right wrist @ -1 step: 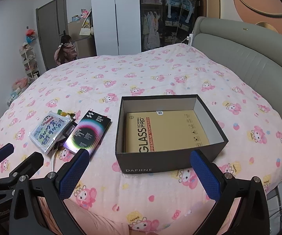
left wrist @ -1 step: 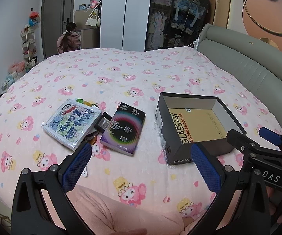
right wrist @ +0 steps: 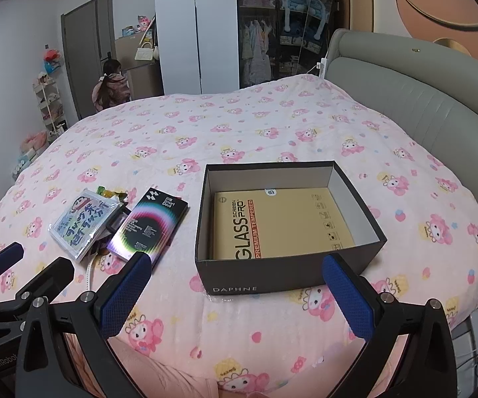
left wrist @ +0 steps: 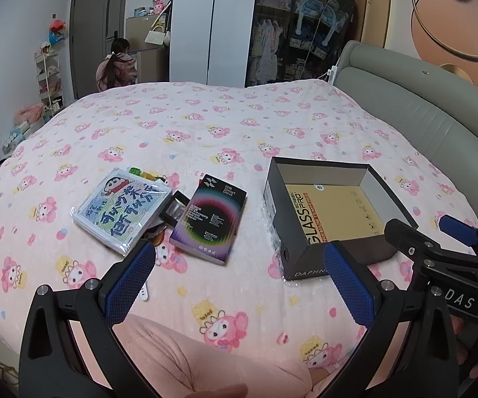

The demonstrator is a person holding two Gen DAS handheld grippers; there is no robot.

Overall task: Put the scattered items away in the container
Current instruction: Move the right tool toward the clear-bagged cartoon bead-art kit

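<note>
both the left gripper (left wrist: pixel 239 265) and the right gripper (right wrist: pixel 239 277) hover above the near bed (left wrist: pixel 206 126) edge, jaws released. the dark box (right wrist: pixel 288 273) sits right; the cartoon packet (left wrist: pixel 121 210) and black booklet (left wrist: pixel 210 222) lie left.

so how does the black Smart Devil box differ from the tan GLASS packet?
The Smart Devil box lies on the blanket, outside the shoe box; the GLASS packet is already inside it. The Smart Devil box is black with a rainbow ring; the GLASS packet is plain tan. The Smart Devil box looks narrower, while the packet fills most of the floor. Both lie flat, printed side up.
</note>
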